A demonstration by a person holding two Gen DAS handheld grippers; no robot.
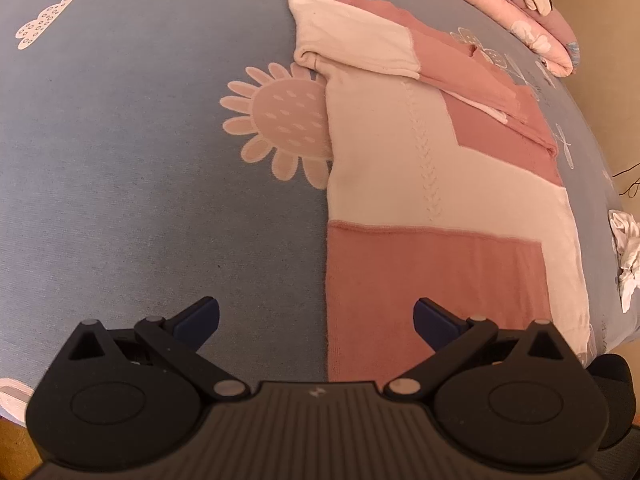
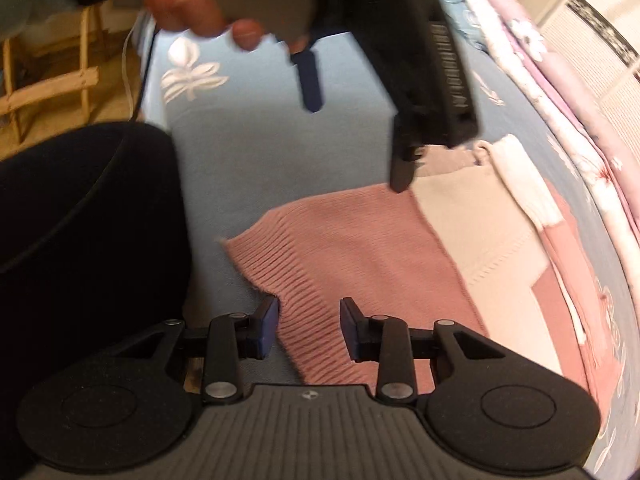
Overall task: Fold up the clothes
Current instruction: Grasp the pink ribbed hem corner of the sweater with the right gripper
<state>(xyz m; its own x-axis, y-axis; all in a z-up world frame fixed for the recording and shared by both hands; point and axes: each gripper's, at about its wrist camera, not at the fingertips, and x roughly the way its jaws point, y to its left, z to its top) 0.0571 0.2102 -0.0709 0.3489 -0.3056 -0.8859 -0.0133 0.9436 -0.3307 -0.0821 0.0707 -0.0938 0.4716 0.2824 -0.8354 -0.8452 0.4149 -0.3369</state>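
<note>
A pink and cream knit sweater (image 1: 432, 184) lies partly folded on a blue printed bedsheet (image 1: 140, 160), its sleeves laid over its body. My left gripper (image 1: 316, 320) is wide open and empty, just above the sweater's pink hem and its left edge. In the right wrist view the sweater's ribbed pink hem (image 2: 344, 264) lies flat. My right gripper (image 2: 308, 324) is open, its fingers either side of the hem's edge, not closed on it. The left gripper (image 2: 356, 120) shows from outside at the top, held by a hand.
A folded pink floral quilt (image 1: 532, 20) lies along the bed's far edge. A crumpled white cloth (image 1: 626, 256) sits at the right edge of the bed. A dark-clothed leg (image 2: 80, 240) is at the left of the right wrist view. A wooden frame (image 2: 44, 92) stands beyond the bed.
</note>
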